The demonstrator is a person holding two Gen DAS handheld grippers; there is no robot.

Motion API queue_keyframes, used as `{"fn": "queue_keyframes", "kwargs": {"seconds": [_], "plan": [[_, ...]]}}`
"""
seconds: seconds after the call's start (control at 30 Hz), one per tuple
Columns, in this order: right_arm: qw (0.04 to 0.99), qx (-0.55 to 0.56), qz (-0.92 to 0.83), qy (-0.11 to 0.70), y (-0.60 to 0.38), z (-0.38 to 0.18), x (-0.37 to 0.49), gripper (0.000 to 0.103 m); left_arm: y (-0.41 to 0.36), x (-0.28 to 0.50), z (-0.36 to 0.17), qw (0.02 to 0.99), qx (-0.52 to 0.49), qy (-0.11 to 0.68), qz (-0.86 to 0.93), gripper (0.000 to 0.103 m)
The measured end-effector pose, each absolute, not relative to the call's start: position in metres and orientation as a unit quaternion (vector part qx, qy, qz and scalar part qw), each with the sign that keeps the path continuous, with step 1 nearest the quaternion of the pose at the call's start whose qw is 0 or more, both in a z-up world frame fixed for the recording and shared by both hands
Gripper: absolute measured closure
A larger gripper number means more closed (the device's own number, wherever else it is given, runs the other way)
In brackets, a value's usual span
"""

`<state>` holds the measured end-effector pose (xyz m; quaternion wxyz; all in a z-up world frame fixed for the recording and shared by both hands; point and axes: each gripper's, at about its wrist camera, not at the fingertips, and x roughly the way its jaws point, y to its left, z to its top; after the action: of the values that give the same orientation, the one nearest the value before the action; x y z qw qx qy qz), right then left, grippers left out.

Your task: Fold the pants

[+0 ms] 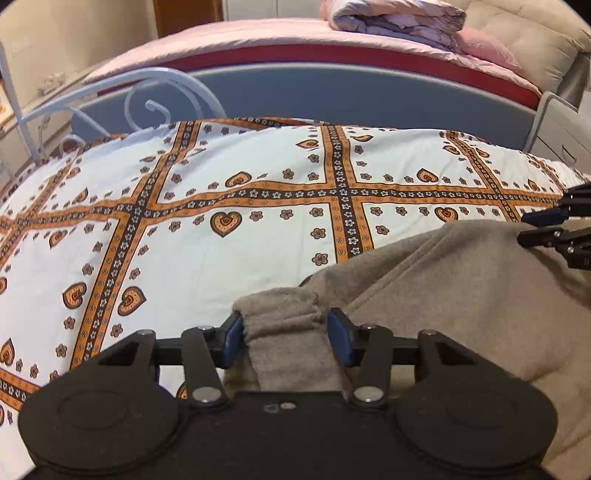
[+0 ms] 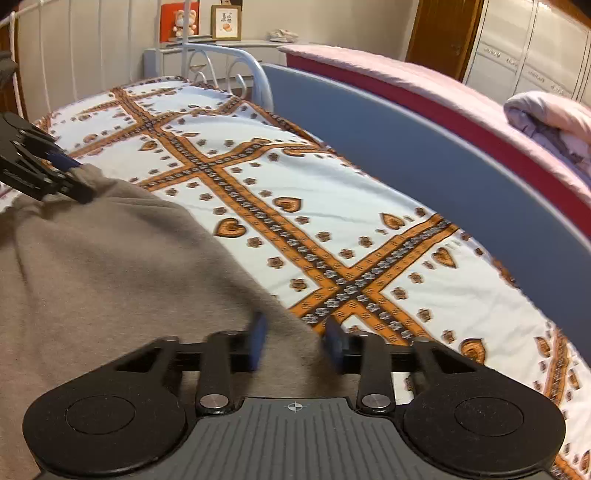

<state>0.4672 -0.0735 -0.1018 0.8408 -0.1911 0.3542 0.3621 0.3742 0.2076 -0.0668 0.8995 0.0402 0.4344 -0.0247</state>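
Taupe fleece pants (image 1: 461,295) lie on a bed with a white sheet patterned in orange bands and hearts (image 1: 221,184). My left gripper (image 1: 286,332) has its blue pads on either side of a bunched corner of the pants and grips it. My right gripper (image 2: 295,343) has its blue pads around the edge of the pants (image 2: 110,277) and grips it; the pads are blurred by motion. Each gripper shows in the other's view, the right gripper (image 1: 543,229) at the pants' far corner and the left gripper (image 2: 74,177) on the opposite corner.
A blue-grey bed rail (image 1: 332,92) runs along the far side of the sheet. Behind it is a pink-covered bed with a folded quilt (image 1: 399,18). A white metal scroll frame (image 1: 147,99) stands at the bed's end. A shelf holds a picture frame (image 2: 226,22).
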Motion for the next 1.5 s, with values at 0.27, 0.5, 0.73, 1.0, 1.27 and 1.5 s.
{"fn": "queue_keyframes", "kwargs": {"seconds": [0.27,0.5,0.73,1.0,1.27,1.5], "plan": [[0.855,-0.18,0.36,0.327,-0.078,-0.071,0.438,0.099,0.223,0.344,-0.044,0.93,0.016,0.364,-0.051,0.102],[0.859,-0.199,0.374,0.289,-0.087,-0.027,0.367,0.099,0.206,0.294,-0.006,0.943,-0.003,0.324,-0.073,0.103],[0.861,-0.208,0.395,0.243,-0.114,0.0,0.253,0.102,0.205,0.193,0.013,0.957,-0.041,0.271,-0.094,0.103],[0.854,-0.223,0.395,0.254,-0.134,-0.027,0.123,0.102,0.201,0.092,-0.041,0.936,-0.057,0.344,-0.05,0.103],[0.903,-0.127,0.299,0.281,-0.144,-0.041,0.141,0.102,0.19,0.096,-0.014,0.927,-0.15,0.342,-0.012,0.092],[0.923,-0.079,0.272,0.261,-0.15,-0.024,0.155,0.102,0.174,0.119,-0.031,0.901,-0.212,0.378,0.013,0.076]]}}
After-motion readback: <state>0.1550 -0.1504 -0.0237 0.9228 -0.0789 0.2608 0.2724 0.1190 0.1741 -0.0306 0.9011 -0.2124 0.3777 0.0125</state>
